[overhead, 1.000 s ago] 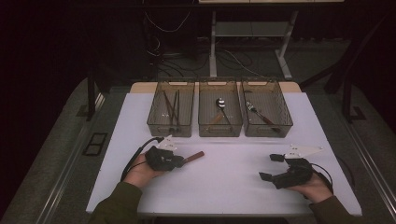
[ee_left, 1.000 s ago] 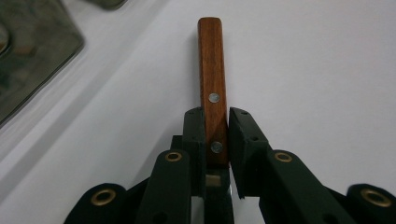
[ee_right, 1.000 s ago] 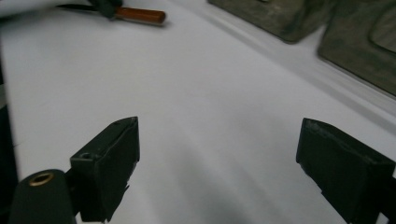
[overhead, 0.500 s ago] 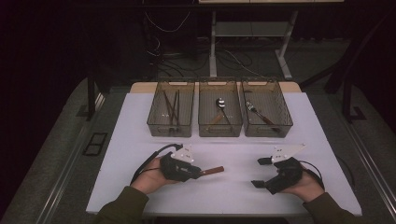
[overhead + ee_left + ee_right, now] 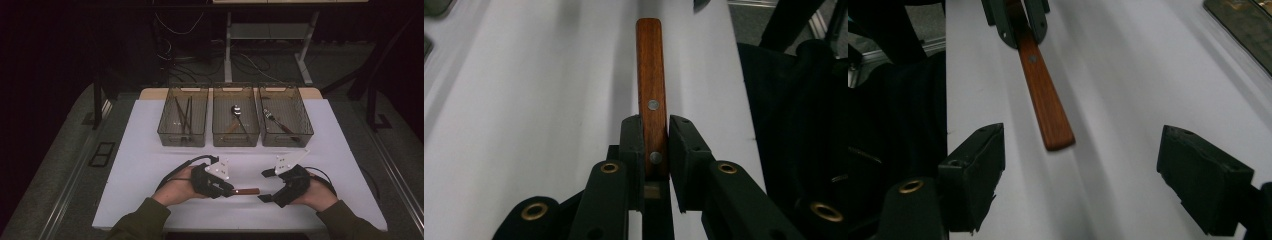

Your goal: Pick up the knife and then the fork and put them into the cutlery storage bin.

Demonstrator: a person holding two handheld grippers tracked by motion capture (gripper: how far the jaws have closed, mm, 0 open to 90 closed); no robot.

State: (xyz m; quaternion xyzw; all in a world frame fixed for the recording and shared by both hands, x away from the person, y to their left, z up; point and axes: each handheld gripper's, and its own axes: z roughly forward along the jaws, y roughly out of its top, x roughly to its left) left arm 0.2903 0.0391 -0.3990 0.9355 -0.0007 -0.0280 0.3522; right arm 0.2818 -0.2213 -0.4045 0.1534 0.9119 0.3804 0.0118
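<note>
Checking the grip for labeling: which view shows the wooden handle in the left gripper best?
Left gripper view: the wooden handle runs straight up between the left gripper pads, both rivets sharp. Right gripper view shows its free end pointing toward the open right gripper. High view shows a small brown stub.

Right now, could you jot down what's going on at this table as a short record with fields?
held thing: wooden handle, gripped at one end, free end toward the other hand
left gripper: shut on the handle
right gripper: open, jaws just been closing, nothing between them
bins: three at the back, cutlery inside
table: white
</note>
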